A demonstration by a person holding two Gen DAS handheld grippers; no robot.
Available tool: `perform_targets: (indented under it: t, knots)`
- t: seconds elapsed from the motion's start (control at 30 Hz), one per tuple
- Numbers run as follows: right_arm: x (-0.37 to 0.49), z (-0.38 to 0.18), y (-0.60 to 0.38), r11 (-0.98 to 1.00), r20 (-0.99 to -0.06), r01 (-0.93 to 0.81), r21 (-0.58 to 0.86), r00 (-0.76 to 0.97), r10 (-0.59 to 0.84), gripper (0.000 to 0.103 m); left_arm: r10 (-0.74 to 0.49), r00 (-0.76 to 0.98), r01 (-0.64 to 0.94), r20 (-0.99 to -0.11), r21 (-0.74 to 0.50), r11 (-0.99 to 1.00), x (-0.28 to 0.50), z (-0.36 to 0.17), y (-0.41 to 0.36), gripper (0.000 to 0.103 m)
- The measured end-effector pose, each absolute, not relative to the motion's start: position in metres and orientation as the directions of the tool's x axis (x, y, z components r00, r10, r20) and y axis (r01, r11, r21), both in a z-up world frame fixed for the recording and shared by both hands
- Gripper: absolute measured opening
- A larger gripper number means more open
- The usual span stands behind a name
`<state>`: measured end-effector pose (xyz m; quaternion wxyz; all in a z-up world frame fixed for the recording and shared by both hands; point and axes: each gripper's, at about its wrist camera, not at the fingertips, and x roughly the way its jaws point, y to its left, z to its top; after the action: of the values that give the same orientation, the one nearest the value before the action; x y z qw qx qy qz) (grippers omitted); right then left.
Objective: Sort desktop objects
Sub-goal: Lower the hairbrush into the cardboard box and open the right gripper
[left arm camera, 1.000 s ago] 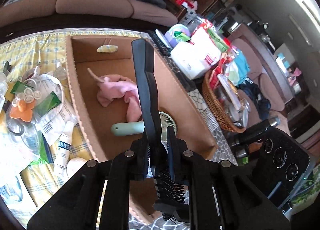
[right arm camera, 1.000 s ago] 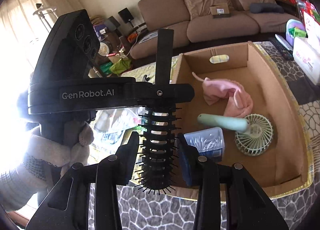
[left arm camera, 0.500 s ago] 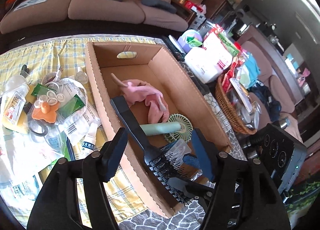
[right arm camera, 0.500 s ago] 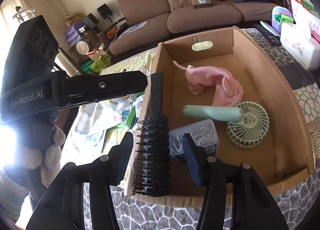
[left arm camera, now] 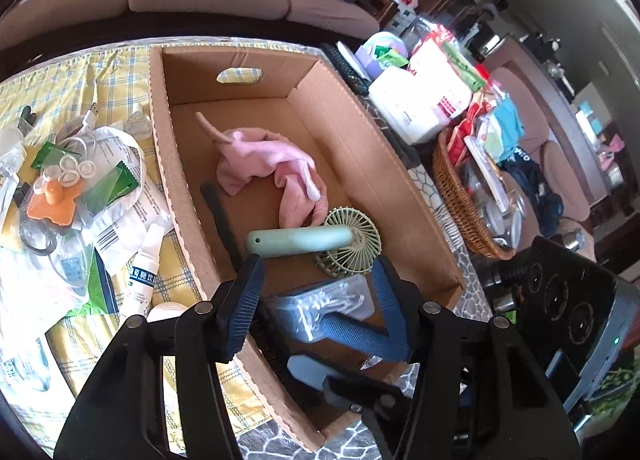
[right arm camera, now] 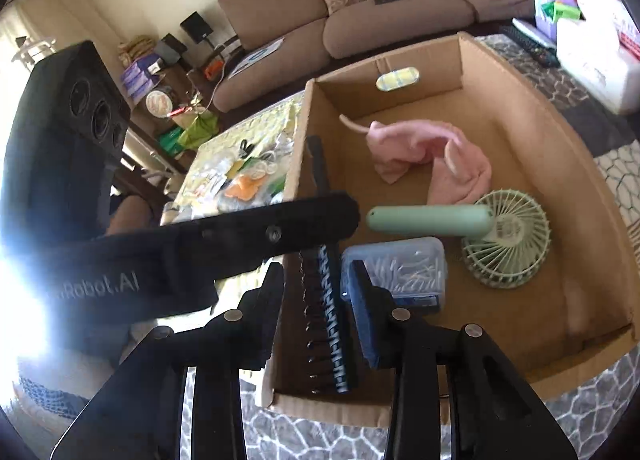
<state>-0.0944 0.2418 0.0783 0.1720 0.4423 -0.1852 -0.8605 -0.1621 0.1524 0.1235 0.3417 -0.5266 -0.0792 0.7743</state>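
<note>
A black hairbrush (right arm camera: 326, 312) lies inside the cardboard box (left arm camera: 372, 132) along its left wall; its handle (left arm camera: 222, 216) points to the far end. My left gripper (left arm camera: 316, 300) is open and empty above the box's near end. My right gripper (right arm camera: 316, 300) is open, with its fingers on either side of the brush head, apart from it. The box (right arm camera: 532, 108) also holds a pink cloth (left arm camera: 272, 168), a green hand fan (left arm camera: 320, 242) and a clear box of cotton swabs (right arm camera: 400, 268).
On the yellow checked cloth (left arm camera: 80, 76) left of the box lie packets, a white tube (left arm camera: 140, 272) and an orange piece (left arm camera: 52, 204). A wicker basket (left arm camera: 460, 200) and a white tissue pack (left arm camera: 412, 100) stand to the right.
My left gripper opened and let go of the brush handle. The brush dropped from upright to lying in the box, and my right gripper's jaws opened off its head.
</note>
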Motion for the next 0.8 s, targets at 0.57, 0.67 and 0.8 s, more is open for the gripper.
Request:
perform_targets:
  t: [0.57, 0.67, 0.8]
  knots:
    - [-0.064, 0.115, 0.243, -0.914, -0.677, 0.105, 0.391, -0.640, -0.363, 0.103, 0.591, -0.332, -0.468, -0.735, -0.415, -0.780, -0.120, 0.160, 0.083, 0.103]
    - [-0.054, 0.119, 0.240, -0.933, -0.688, 0.089, 0.349, -0.651, -0.320, 0.103, 0.572, -0.364, -0.467, -0.735, -0.388, -0.795, -0.106, 0.164, 0.068, 0.103]
    - [-0.038, 0.128, 0.233, -0.961, -0.705, 0.085, 0.264, -0.663, -0.252, 0.103, 0.518, -0.431, -0.470, -0.739, -0.306, -0.828, -0.080, 0.173, 0.051, 0.103]
